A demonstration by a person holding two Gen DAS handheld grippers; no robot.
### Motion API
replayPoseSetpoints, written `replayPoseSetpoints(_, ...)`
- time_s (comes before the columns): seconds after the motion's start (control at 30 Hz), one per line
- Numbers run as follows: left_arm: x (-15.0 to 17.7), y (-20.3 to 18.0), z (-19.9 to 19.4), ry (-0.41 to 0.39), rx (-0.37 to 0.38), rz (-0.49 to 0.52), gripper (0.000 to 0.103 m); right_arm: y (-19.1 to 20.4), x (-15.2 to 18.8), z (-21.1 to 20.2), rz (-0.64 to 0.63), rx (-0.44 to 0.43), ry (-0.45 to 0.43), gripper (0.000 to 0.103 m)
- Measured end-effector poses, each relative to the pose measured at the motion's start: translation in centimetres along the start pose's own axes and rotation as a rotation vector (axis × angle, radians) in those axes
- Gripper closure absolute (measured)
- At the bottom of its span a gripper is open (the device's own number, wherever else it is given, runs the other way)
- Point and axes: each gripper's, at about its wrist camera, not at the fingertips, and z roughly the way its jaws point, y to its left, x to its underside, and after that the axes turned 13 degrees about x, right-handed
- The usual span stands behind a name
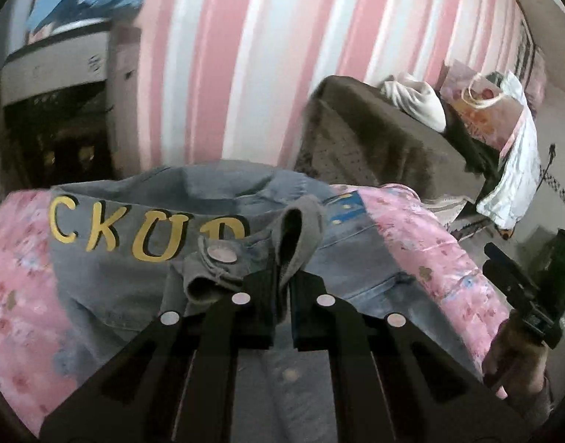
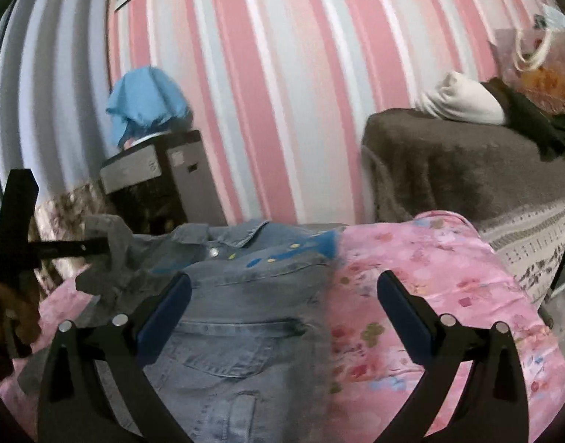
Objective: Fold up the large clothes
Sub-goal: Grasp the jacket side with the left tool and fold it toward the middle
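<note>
A light-blue denim jacket [image 1: 109, 277] with yellow letters lies spread on a pink floral quilt [image 1: 20, 277]. My left gripper [image 1: 282, 277] is shut on the jacket's sleeve cuff [image 1: 293, 229], which sticks up in a fold between the fingertips above the jacket's body. In the right wrist view the same jacket [image 2: 245, 295] lies with its collar toward the wall. My right gripper [image 2: 284, 295] hovers open over the jacket's right edge, nothing between its blue pads [image 2: 164, 306]. The left gripper [image 2: 61, 247] shows at the far left, holding the sleeve [image 2: 112, 243] off the quilt's side.
Behind the bed rises a pink and white striped wall [image 2: 264, 92]. A brown-covered couch [image 2: 448, 162] with a white cushion [image 2: 459, 103] and a gift bag [image 1: 478, 103] stands at the right. A grey cabinet [image 2: 153, 173] topped by blue cloth [image 2: 142, 107] is at the left.
</note>
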Motion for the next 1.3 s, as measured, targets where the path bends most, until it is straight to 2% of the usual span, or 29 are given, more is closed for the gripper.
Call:
replayPoseSetpoints(0.17,1.2,-1.7,5.0,-0.007,0.033,-0.046,0.1,-0.8,0.3,1.0,0.006,0.016,0.037,0.002)
replayPoseSetpoints(0.23,1.6,-2.4,7.2,0.008,0.031,-0.049,0.1,-0.9,0.5,0.8,-0.014,0.007,0.026,0.002)
replayPoseSetpoints(0.27,1.8,-2.7,8.8,0.037,0.03,-0.035,0.099,-1.0,0.6,0.8,-0.023,0.02,0.018,0.002)
replayPoseSetpoints(0.37,2.5,-3.7,11.0,0.053,0.011,-0.002,0.095,-1.8,0.7,0.7,-0.033,0.081,-0.026,0.002)
replayPoseSetpoints(0.4,2.9,-4.1,11.6,0.053,-0.001,0.007,0.083,-2.0,0.7,0.5,-0.034,0.093,-0.044,0.002)
replayPoseSetpoints(0.43,3.0,-4.3,11.7,0.049,-0.007,0.004,0.064,-2.2,0.8,0.3,-0.036,0.102,-0.059,0.002)
replayPoseSetpoints(0.47,3.4,-4.6,11.5,0.025,-0.033,-0.005,0.053,-2.5,0.8,0.2,-0.037,0.119,-0.072,0.002)
replayPoseSetpoints(0.5,3.5,-4.9,11.0,-0.001,-0.042,-0.007,0.032,-2.6,0.8,0.3,-0.035,0.128,-0.075,0.002)
replayPoseSetpoints(0.53,3.5,-5.2,10.8,-0.021,-0.054,-0.004,0.016,-2.7,0.9,0.5,-0.033,0.131,-0.07,0.002)
replayPoseSetpoints(0.6,3.7,-5.9,9.1,-0.085,-0.119,0.013,0.007,-2.8,1.0,1.2,-0.042,0.133,-0.046,0.002)
replayPoseSetpoints(0.83,3.5,-4.7,1.9,-0.145,-0.18,0.021,0.003,-1.4,1.7,2.1,-0.095,0.113,-0.008,0.002)
replayPoseSetpoints(0.97,3.8,-0.1,-3.9,-0.193,-0.195,-0.067,0.003,-1.3,1.9,2.3,-0.088,0.095,0.023,0.002)
replayPoseSetpoints(1.07,3.6,4.0,-6.8,-0.21,-0.25,-0.082,0.003,-0.9,1.3,1.8,-0.08,0.054,0.035,0.002)
replayPoseSetpoints(1.1,3.4,5.6,-7.1,-0.19,-0.28,-0.087,0.003,-0.6,0.9,1.5,-0.075,0.051,0.029,0.002)
replayPoseSetpoints(1.23,2.7,10.8,-7.3,-0.151,-0.307,-0.112,0.003,1.1,-0.1,1.4,-0.027,0.036,0.088,0.002)
replayPoseSetpoints(1.3,2.3,12.9,-6.2,-0.115,-0.314,-0.092,0.003,3.0,-0.5,1.5,-0.069,0.073,0.096,0.002)
